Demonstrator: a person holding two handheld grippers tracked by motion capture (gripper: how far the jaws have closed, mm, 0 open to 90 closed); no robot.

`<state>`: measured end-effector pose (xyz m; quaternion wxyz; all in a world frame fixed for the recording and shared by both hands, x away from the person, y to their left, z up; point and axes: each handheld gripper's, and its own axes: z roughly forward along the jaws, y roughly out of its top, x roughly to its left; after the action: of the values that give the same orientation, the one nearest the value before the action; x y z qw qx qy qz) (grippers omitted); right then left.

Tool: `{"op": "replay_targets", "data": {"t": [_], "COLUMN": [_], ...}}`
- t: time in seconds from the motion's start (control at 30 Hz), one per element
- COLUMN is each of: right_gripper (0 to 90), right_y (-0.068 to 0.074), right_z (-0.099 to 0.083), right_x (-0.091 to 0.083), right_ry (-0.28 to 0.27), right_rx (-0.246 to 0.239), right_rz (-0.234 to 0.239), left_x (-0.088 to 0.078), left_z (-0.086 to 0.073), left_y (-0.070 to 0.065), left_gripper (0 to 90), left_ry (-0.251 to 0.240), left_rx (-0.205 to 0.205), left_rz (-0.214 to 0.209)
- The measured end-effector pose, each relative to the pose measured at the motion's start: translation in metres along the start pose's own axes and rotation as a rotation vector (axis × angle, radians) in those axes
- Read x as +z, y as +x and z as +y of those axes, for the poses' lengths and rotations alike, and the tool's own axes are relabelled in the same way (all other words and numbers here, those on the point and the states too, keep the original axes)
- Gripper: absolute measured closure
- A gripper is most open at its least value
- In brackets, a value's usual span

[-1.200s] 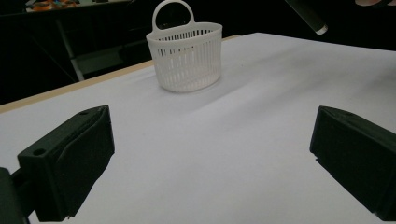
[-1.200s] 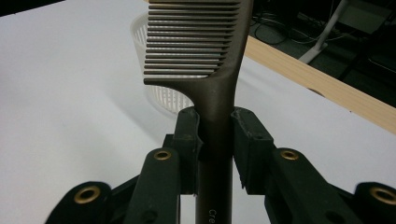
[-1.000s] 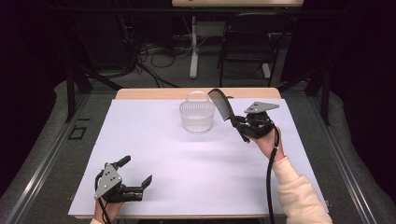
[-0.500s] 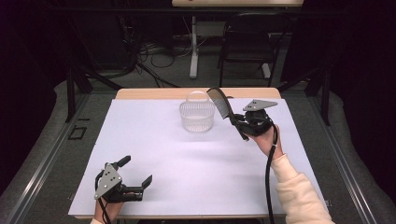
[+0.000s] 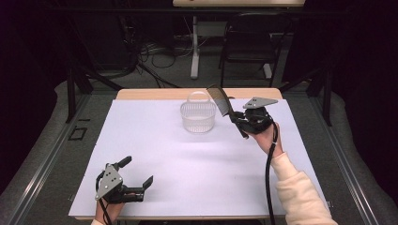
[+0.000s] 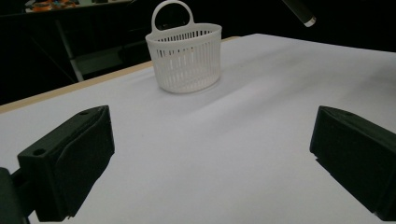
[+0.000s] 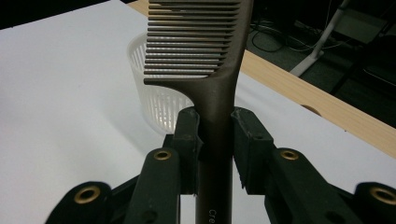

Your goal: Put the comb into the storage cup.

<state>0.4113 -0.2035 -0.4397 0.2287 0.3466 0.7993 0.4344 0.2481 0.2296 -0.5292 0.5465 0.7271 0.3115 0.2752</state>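
The right hand-held gripper [image 7: 215, 140] pinches a dark brown comb [image 7: 205, 56] by its handle, the two black jaws pressed flat against either side of the shaft just below the teeth. In the right gripper view the comb stands up between the jaws, its teeth pointing to the left of that view, and pale lettering shows low on the handle. In the high view the same right hand-held gripper [image 5: 238, 121] is held above the far right part of the table [image 5: 187, 164], the comb [image 5: 221, 104] slanting up and away from it toward the far edge, its toothed end just beside the right rim of a white slotted basket [image 5: 198, 117]; whether comb and basket touch I cannot tell. The basket [image 6: 184, 58] stands upright on the white sheet near the far middle of the table, its loop handle at the back.

The left hand-held gripper [image 5: 136, 180] rests low at the near left corner, well apart from the basket, its jaws spread wide with nothing between them. In the left gripper view both jaws frame bare white surface, with the basket beyond
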Motion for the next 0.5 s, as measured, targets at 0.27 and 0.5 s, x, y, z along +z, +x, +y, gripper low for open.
{"op": "replay_targets", "data": {"t": [0.27, 0.5], "right_gripper": [73.0, 72.9], "right_y": [-0.0012, -0.0024], "right_z": [0.0036, 0.0047], "right_x": [0.0010, 0.0046], "right_ry": [-0.010, -0.011], "right_rx": [0.001, 0.000], "right_rz": [-0.007, -0.012], "left_x": [-0.0003, -0.0003], "left_z": [0.0001, 0.0002], "left_y": [0.0000, -0.0003], "left_gripper": [0.0, 0.0], "left_ry": [-0.004, -0.005], "left_rx": [-0.002, 0.001], "left_rz": [0.001, -0.002]}}
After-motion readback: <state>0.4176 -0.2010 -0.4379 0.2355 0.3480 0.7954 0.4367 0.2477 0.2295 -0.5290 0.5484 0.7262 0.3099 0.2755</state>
